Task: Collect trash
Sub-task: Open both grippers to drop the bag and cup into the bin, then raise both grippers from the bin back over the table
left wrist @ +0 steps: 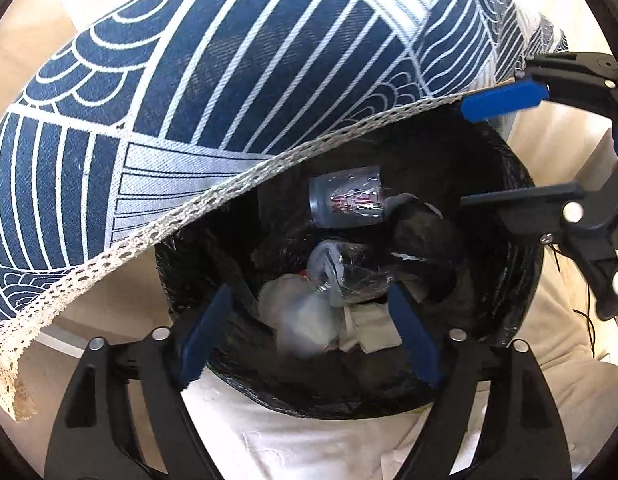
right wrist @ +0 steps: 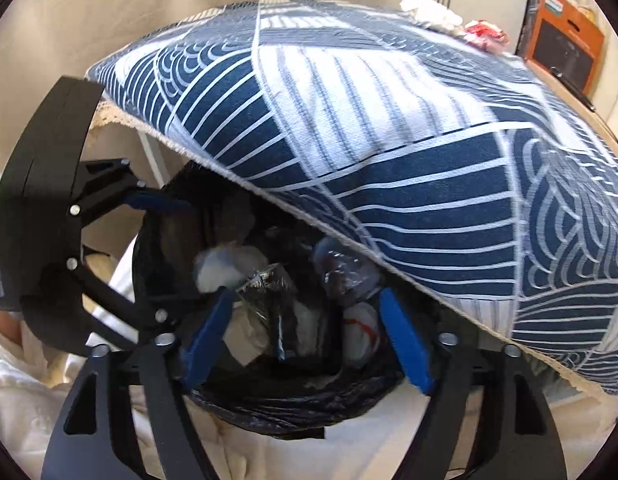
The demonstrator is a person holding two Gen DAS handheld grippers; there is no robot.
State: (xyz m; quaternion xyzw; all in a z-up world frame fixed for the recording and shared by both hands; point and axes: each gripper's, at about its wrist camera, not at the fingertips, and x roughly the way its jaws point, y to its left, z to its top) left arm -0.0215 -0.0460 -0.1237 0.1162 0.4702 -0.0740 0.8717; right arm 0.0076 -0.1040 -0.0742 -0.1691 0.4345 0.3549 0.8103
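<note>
A blue patterned cloth (left wrist: 213, 80) hides half the bin (left wrist: 521, 280); one crushed can (left wrist: 347, 200) and blurred wrappers (left wrist: 305, 316) show; left gripper (left wrist: 309, 332) and right gripper (right wrist: 305, 332) both gape, empty.

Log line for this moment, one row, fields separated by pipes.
left gripper: open, empty | right gripper: open, empty | both above black-lined trash bin | bin holds plastic cup, wrappers | tablecloth overhangs the bin's far rim

One bin (left wrist: 525, 280), one tablecloth (left wrist: 189, 80), two grippers (left wrist: 309, 336).
</note>
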